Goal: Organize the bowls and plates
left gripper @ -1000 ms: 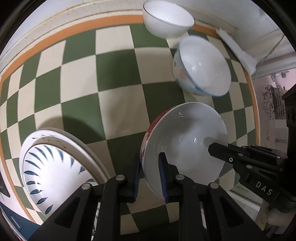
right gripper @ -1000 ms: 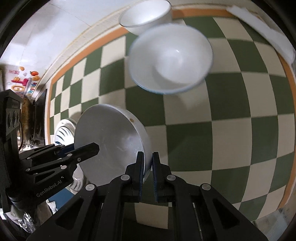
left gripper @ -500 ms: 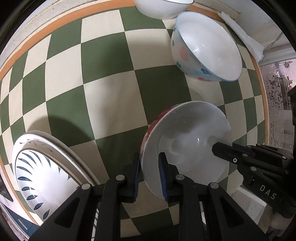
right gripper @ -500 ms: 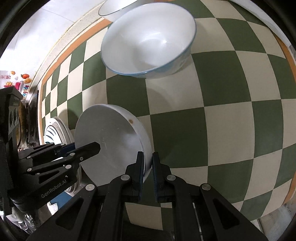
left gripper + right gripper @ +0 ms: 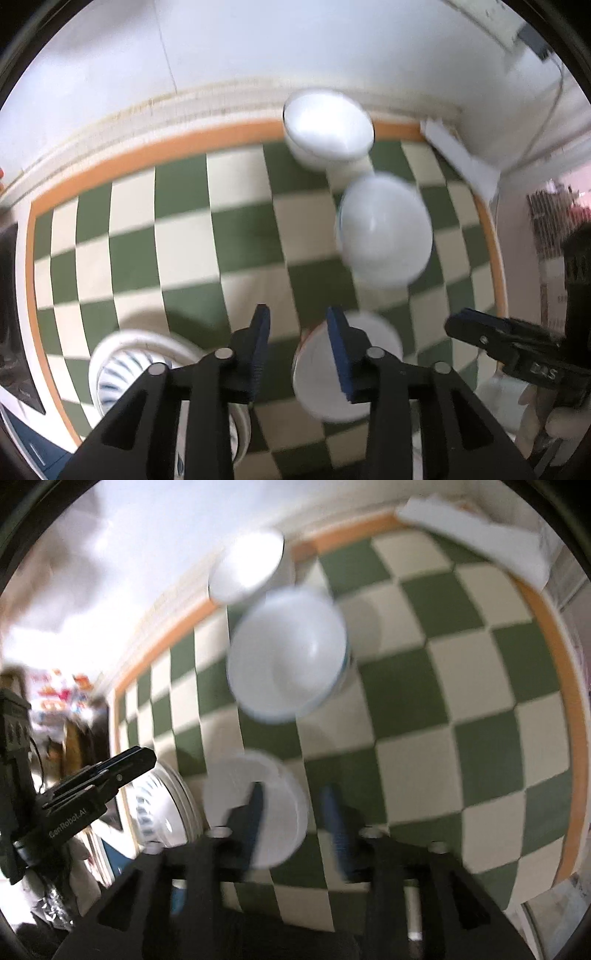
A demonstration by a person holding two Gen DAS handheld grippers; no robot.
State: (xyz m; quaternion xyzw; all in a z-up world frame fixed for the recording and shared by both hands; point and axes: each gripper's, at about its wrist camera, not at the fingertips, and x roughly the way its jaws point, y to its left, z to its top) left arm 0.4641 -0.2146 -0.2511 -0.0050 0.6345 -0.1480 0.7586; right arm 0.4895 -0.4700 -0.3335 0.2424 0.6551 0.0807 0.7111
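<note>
Both views are blurred by motion. My left gripper is open and empty above the checked tablecloth; a white bowl lies on the cloth just below its right finger. My right gripper is open too, with the same bowl under its left finger. A blue-rimmed bowl stands farther back and also shows in the right wrist view. A plain white bowl stands by the wall. A blue-patterned plate stack sits at the near left.
The green and cream checked cloth has an orange border by a white wall. A folded white paper lies at the far right corner. Clutter and a dark object stand beyond the table's left edge.
Both grippers have opened and let go of the white bowl, which now rests on the cloth. Both have pulled back and up, so more of the table shows.
</note>
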